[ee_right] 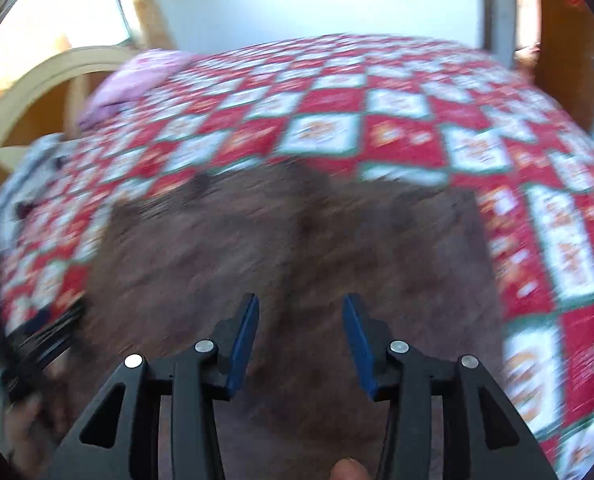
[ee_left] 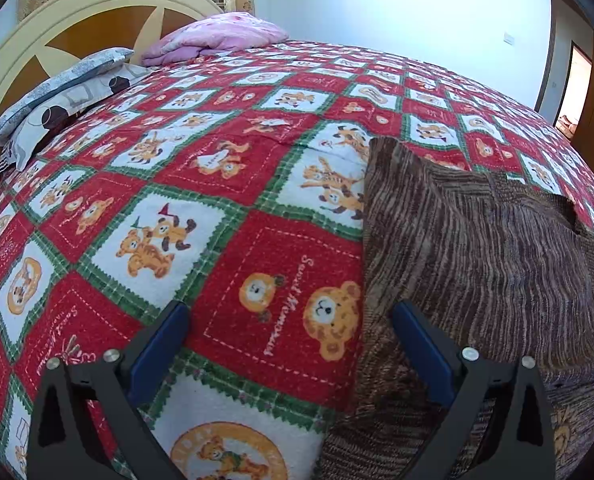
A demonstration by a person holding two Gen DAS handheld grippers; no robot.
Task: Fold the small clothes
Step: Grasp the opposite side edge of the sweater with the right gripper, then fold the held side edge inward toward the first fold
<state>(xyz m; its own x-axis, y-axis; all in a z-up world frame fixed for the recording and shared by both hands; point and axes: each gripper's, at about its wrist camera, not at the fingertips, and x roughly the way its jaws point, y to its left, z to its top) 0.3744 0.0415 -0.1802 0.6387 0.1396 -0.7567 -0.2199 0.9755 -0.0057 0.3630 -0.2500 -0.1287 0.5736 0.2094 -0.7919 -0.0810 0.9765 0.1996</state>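
Observation:
A brown striped knit garment lies flat on the bed, its straight left edge running down the middle of the left wrist view. My left gripper is open wide and straddles that edge, with one blue pad over the bedspread and the other over the knit. Nothing is held between them. In the blurred right wrist view the same brown garment fills the centre. My right gripper hangs over it with its jaws partly apart and no cloth between the pads.
A red, white and green teddy-bear bedspread covers the bed. A pink quilt and grey patterned pillows lie by the cream headboard. A doorway is at the far right. A dark blurred shape with a hand sits at the left edge.

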